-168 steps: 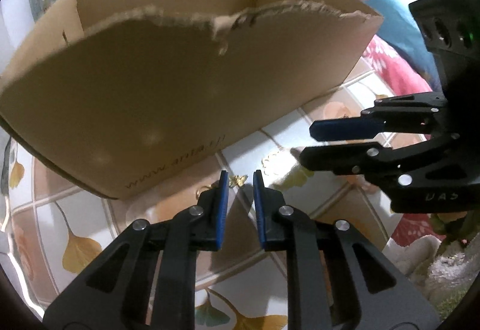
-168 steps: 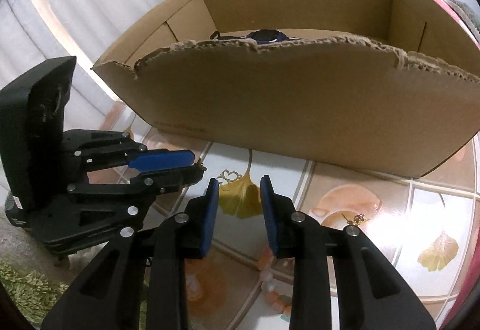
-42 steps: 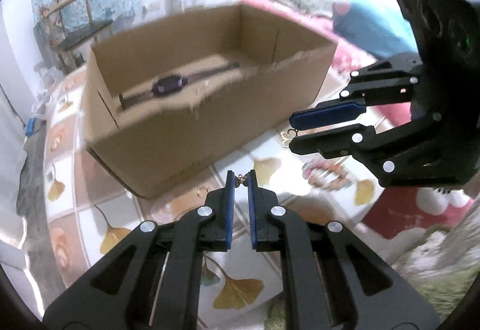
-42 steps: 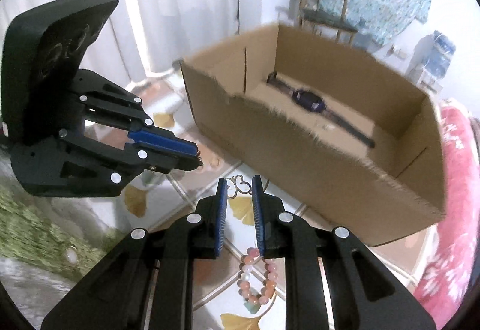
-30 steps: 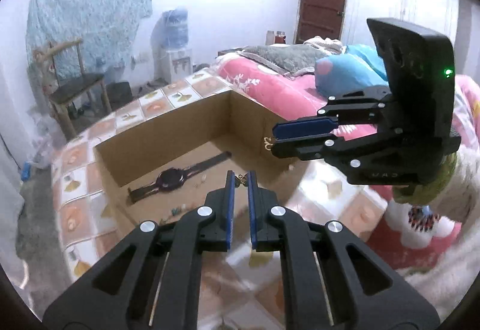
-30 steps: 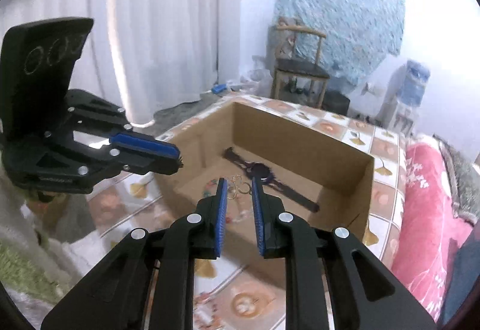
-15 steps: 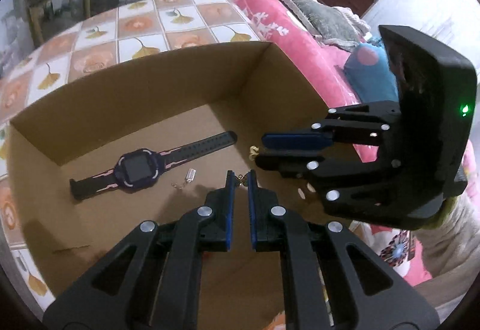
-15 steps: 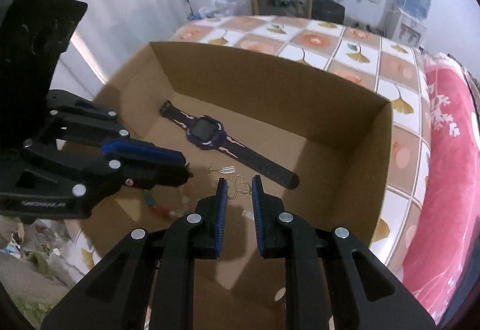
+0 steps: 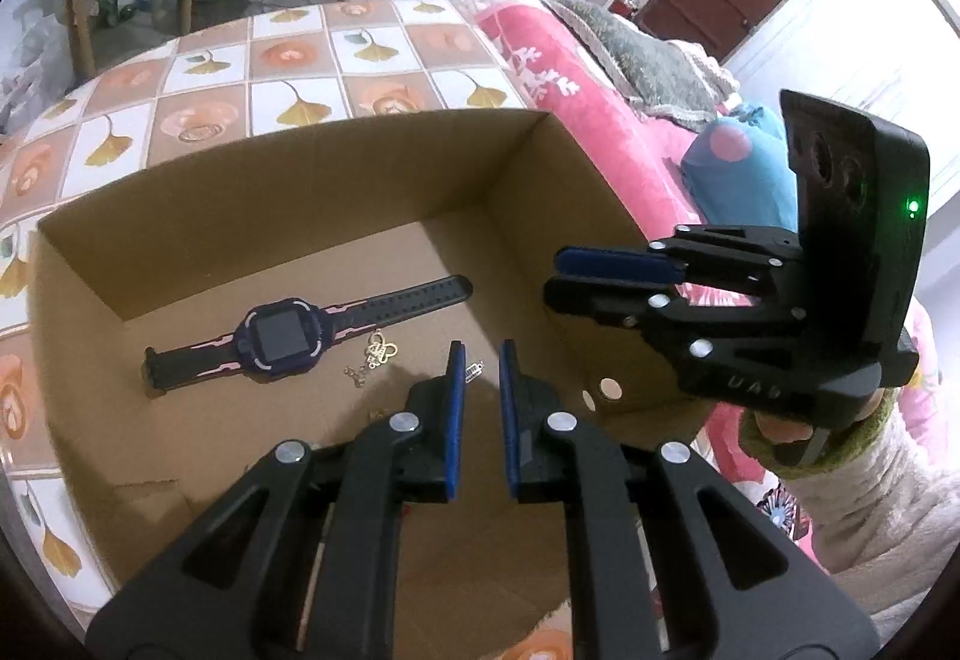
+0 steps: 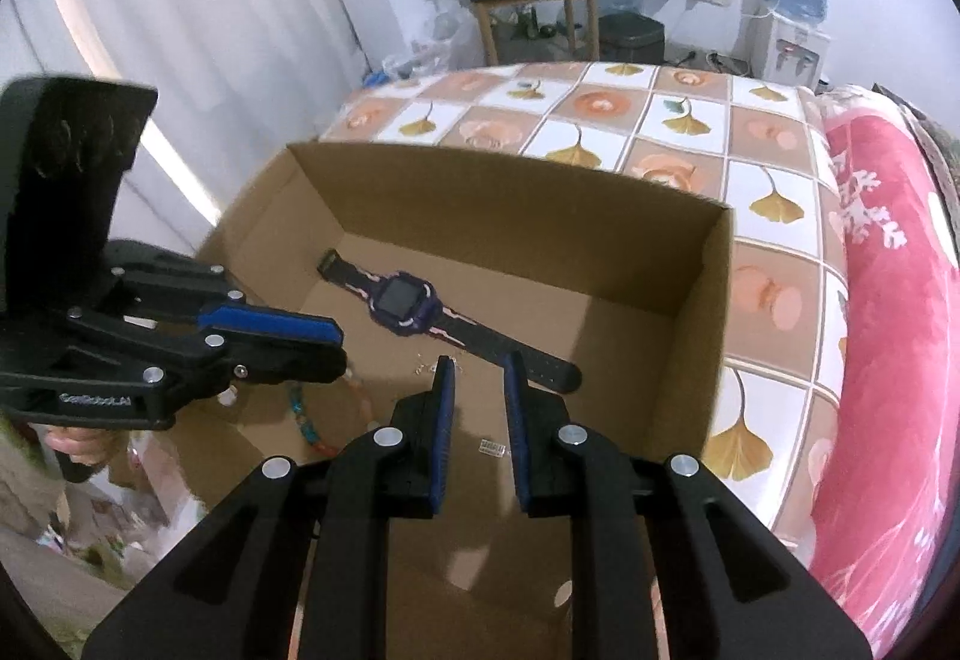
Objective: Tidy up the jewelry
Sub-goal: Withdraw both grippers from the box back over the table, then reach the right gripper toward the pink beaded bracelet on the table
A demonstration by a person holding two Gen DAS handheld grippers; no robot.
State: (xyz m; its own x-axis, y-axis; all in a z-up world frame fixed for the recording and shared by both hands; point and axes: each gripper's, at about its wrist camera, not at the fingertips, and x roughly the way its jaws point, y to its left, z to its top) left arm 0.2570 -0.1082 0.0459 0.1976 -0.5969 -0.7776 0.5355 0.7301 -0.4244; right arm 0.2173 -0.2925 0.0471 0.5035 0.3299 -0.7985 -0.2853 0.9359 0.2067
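Left wrist view: the left gripper (image 9: 478, 354) hangs over the cardboard box (image 9: 252, 192), jaws slightly apart with nothing between them. On the box floor lie a purple watch (image 9: 282, 339) and, just beside its strap, a small gold earring (image 9: 379, 353). The right gripper (image 9: 555, 279) reaches over the box's right wall.

Right wrist view: the right gripper (image 10: 478, 369) is likewise parted and empty above the watch strap; a bead bracelet (image 10: 306, 423) lies partly hidden behind the left gripper (image 10: 342, 345).
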